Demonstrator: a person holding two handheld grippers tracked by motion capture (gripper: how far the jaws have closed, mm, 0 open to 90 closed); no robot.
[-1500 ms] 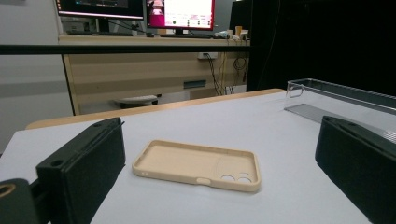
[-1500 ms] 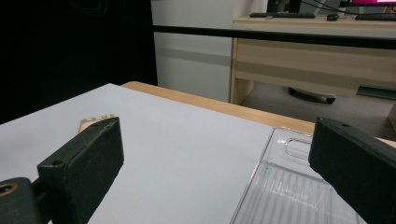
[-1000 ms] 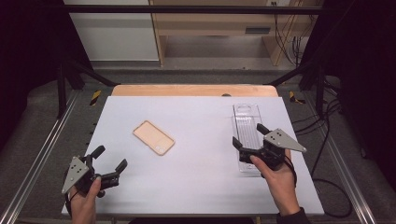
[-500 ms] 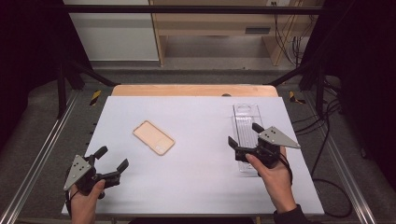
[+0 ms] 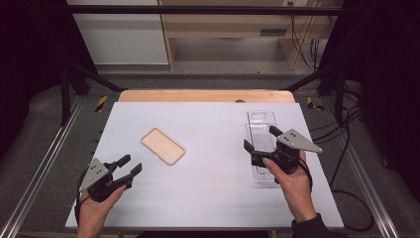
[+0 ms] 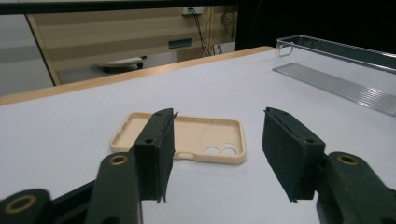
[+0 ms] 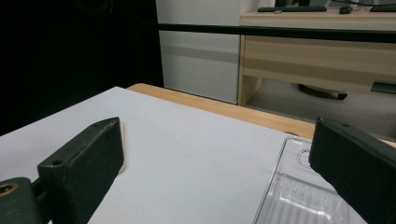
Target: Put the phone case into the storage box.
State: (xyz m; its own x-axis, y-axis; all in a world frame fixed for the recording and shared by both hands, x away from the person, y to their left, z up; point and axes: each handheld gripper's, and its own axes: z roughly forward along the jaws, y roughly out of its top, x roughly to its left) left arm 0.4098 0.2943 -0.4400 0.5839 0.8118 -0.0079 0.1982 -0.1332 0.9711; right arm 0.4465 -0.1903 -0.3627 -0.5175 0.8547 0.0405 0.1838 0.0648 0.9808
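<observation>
While both hands rest near the table's near edge, neither tool has anything in it. Taking the phone case (image 5: 163,146) as the landmark: the left gripper (image 5: 130,165) sits nearest the person, on the near-left side of the case and well apart from it, its body low over the white table (image 5: 208,198). Its jaws point toward the case and have just been closing to roughly half their spread — with only air between the pads, so this looks like a narrowing to suit the case's width rather than a grip. In the left gripper view the case (image 6: 187,137) lies framed between the two black jaws, open side up, camera cut-outs toward the right, flat on the surface; that lineup suggests the hand is aiming at it.

To the right of the case, across a bare stretch of table, the right gripper (image 5: 261,140) hovers with jaws spread wide and holding nothing, over the near part of a clear plastic tray (image 5: 261,121). The tray lies lengthwise, reaching away from the person — likely the packaging the case belongs in, and the right hand seems posted there to steady it.

Beyond the case, the table's wooden far edge (image 5: 205,95) closes off the work surface.
</observation>
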